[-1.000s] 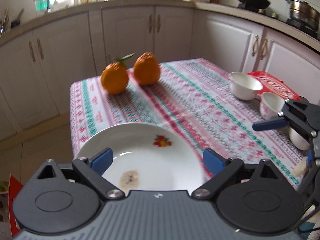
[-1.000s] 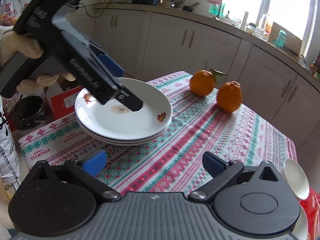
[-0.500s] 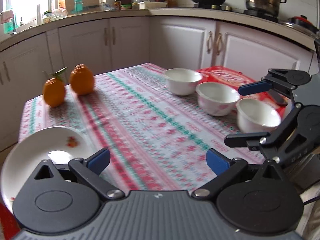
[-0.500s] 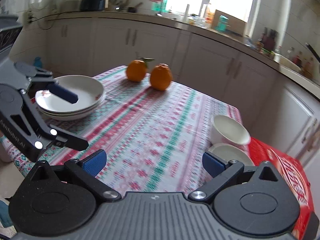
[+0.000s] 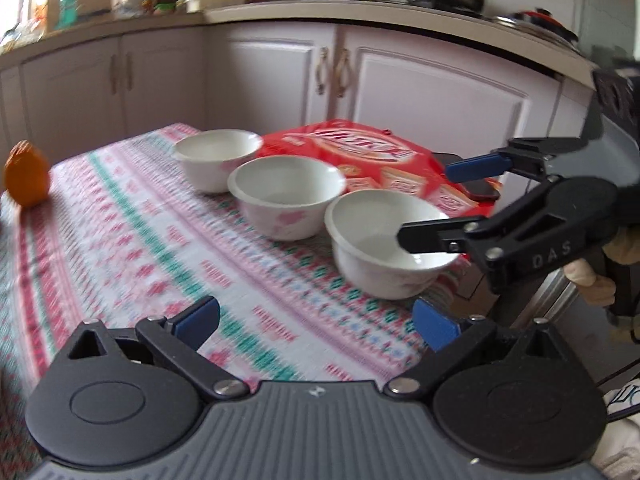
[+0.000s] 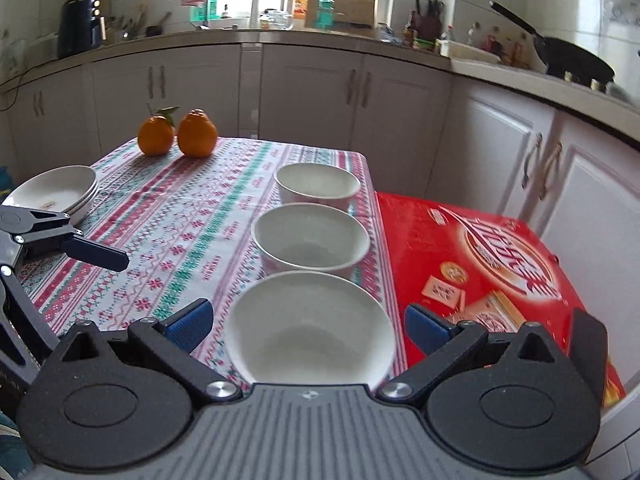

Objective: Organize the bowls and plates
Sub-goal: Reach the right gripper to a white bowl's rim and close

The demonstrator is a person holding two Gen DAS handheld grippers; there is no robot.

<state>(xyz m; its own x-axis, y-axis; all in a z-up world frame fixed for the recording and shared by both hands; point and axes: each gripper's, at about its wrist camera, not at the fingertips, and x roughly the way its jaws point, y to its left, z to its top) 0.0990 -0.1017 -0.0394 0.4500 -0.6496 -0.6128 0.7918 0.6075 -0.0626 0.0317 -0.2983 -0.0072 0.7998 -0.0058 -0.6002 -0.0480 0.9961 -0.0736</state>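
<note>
The right hand-held gripper (image 6: 306, 326) stood wide, empty, with the nearest bowl (image 6: 308, 330) lying between its blue pads but not pinched. The left hand-held gripper (image 5: 316, 320) was wide too, its jaws having just been opening with nothing between them, hovering over the patterned cloth of the surface (image 5: 132, 248). Three white bowls sat in a row along the cloth's edge beside a red box (image 6: 480, 256): the nearest one, the middle bowl (image 6: 312, 236) just beyond it, and the far bowl (image 6: 318, 182). The stacked plates (image 6: 52, 192) rested at the opposite side, well apart from the bowls, with two oranges (image 6: 176, 132) at the far end.

The plates looked finished, so the step in hand was probably nesting the bowls. To do it well, the right hand-held gripper should probably close on one wall of the nearest bowl, one pad inside the rim and one outside, rather than spanning the whole mouth. Glazed ware is likely slippery, so a firm pinch and a level lift would help. It should clear the middle bowl's rim before lowering centred into it. The left hand-held gripper could steady the receiving bowl, keeping clear of the red box's edge.
</note>
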